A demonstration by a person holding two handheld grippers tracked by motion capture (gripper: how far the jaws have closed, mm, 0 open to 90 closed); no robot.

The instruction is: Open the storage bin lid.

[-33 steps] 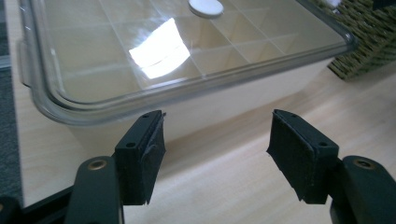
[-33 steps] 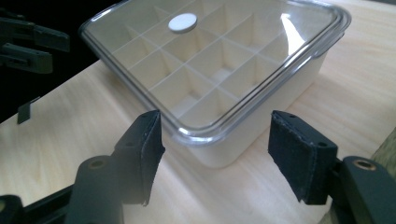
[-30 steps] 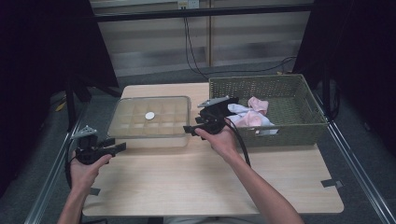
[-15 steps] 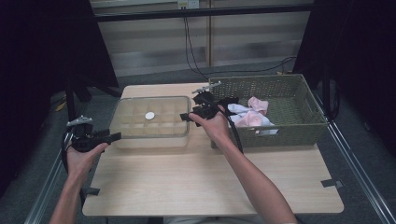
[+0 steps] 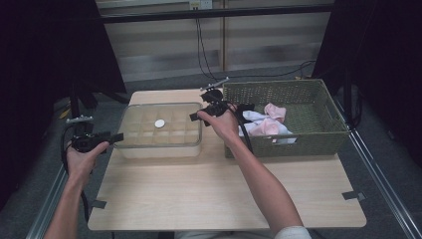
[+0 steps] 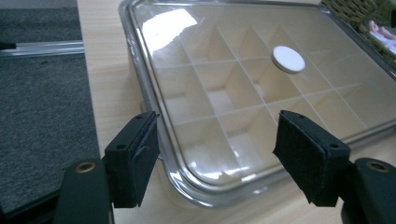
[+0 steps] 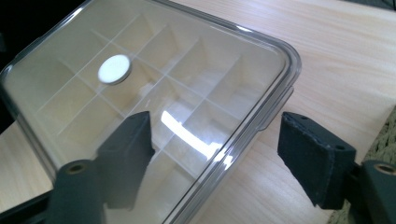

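A clear plastic box point(image 5: 161, 132) with a grid of compartments and a see-through lid lies on the table; a white round disc point(image 5: 159, 123) sits on the lid. My left gripper point(image 5: 116, 136) is at the box's left end. Its jaws have just been opening and stand open point(image 6: 219, 158) on either side of the box's near corner point(image 6: 201, 186), pads clear of it. My right gripper point(image 5: 194, 116) is at the far right corner, jaws also just opening and open point(image 7: 217, 158). Its left jaw looks hazy through the lid edge point(image 7: 261, 116).
A woven green basket point(image 5: 303, 144) stands right of the box with pink and white cloths point(image 5: 268, 119) in it. The light wooden table point(image 5: 224, 194) reaches toward me. Dark floor and a metal rail point(image 5: 54, 209) lie off the table's left edge.
The left hand has drifted left and farther from me along the box's left end. The right hand has moved away from me along the box's right end toward its far corner.
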